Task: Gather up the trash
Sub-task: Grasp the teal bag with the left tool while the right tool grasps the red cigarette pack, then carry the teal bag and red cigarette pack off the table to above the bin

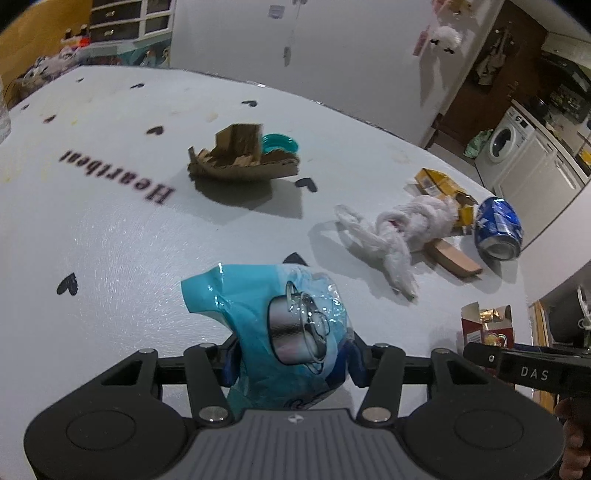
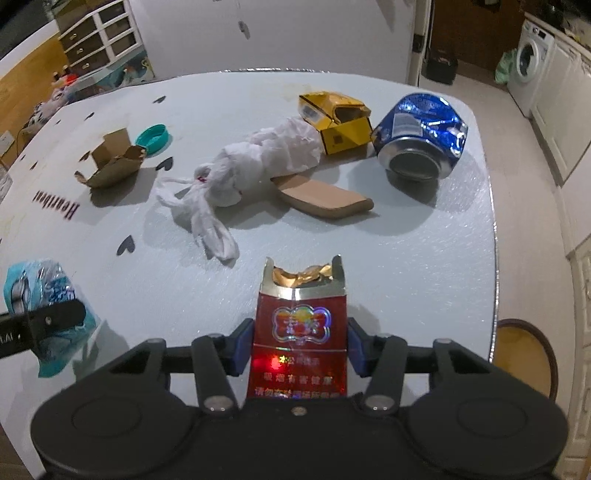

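My left gripper [image 1: 291,360] is shut on a crumpled blue plastic wrapper [image 1: 280,325] and holds it over the near part of the white table [image 1: 110,240]. The wrapper also shows in the right wrist view [image 2: 40,295]. My right gripper [image 2: 300,343] is shut on an opened red cigarette pack [image 2: 301,328], which also shows in the left wrist view [image 1: 487,325]. On the table lie a knotted white plastic bag [image 2: 251,166], a dented blue can [image 2: 421,136], a yellow box [image 2: 336,118], a brown card piece [image 2: 325,199] and a torn cardboard box [image 2: 110,162].
A teal lid [image 2: 153,136] lies behind the torn cardboard box. The table's right edge [image 2: 493,236] drops to the floor, with a round stool [image 2: 524,347] below. A washing machine [image 2: 530,62] stands far right, and drawers [image 2: 99,33] far left.
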Tool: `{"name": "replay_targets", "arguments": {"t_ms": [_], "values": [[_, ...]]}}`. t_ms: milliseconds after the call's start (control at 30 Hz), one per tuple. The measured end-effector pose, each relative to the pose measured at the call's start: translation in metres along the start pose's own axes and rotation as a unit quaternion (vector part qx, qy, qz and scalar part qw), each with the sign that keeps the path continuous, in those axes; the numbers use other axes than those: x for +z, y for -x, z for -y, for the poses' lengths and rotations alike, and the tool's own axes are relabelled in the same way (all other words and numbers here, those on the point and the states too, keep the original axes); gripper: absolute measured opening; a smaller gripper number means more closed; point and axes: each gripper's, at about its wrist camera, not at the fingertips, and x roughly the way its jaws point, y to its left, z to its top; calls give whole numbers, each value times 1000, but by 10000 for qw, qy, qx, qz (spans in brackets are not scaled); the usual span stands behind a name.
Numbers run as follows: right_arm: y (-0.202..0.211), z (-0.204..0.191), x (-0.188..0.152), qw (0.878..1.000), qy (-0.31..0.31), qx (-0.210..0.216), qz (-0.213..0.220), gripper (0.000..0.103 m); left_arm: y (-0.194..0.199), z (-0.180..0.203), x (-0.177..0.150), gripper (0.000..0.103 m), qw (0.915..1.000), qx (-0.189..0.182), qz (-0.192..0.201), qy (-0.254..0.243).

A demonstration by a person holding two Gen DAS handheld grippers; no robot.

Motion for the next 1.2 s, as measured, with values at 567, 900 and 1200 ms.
{"name": "replay_targets", "arguments": {"t_ms": [567,900,1200], "values": [[54,22,-37,9993,33,115,364,52,39,46,-29,54,9992,-6,70,-403],[78,50,-51,9984,63,187,535,52,49,88,-43,54,9982,-61,119,-585],[90,99,-57,9984,-20,242,513,52,49,142,-55,54,9978,-78,72,-655]]}}
